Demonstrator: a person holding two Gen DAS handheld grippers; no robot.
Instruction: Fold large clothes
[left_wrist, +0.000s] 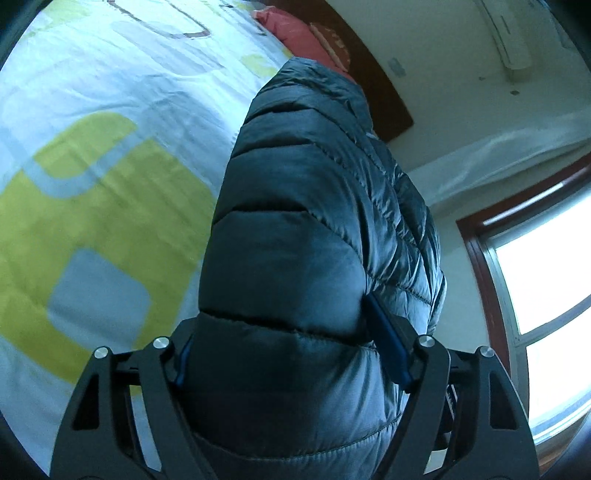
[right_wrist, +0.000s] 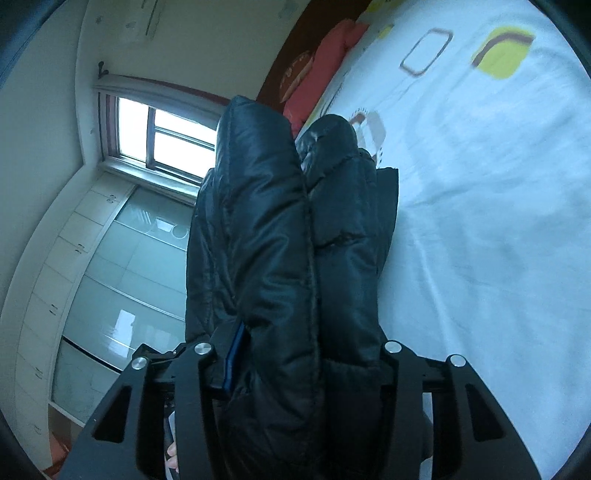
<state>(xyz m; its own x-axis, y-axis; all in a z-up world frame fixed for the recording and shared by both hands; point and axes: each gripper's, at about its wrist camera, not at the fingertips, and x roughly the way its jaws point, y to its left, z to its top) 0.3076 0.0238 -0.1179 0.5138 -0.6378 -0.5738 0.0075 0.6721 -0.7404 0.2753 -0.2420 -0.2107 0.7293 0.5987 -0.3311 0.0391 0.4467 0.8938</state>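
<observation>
Left wrist view: the left claw (left_wrist: 291, 354) is clenched on a thick fold of the jacket (left_wrist: 314, 221), lifted above the bed (left_wrist: 92, 166). The right claw (right_wrist: 306, 354) grips another bunched part (right_wrist: 288, 240), so both ends rise together, probably to carry one half over.

A bed (left_wrist: 110, 206) under a pale blue sheet with yellow-green patches carries a red pillow (left_wrist: 295, 33) at twelve o'clock, against the dark headboard (left_wrist: 384, 92).
</observation>
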